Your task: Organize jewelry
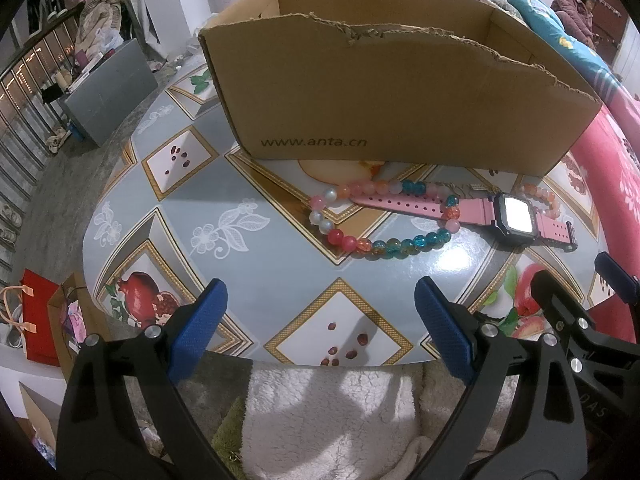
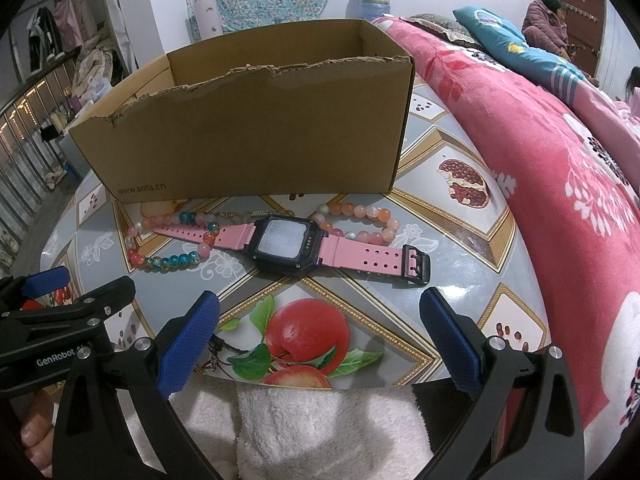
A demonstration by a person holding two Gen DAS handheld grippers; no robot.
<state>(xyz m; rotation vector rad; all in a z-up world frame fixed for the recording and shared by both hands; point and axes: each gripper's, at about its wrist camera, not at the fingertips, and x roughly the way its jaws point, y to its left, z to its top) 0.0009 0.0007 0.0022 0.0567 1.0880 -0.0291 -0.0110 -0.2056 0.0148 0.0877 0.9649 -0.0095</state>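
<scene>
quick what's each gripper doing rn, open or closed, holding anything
Left gripper: open, holding nothing, hovering at the near table edge.
Right gripper: open, holding nothing, just short of the pink watch.

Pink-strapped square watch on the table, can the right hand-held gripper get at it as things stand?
Probably yes. The right hand-held gripper is open, pointing at the pink-strapped square watch, with only bare patterned tabletop between. A multicoloured bead bracelet loops around its left strap.

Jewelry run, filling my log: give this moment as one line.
stage: pre-grasp | left gripper: open, empty | right gripper: open, empty | watch, bead bracelets: on table | box: behind them
</scene>
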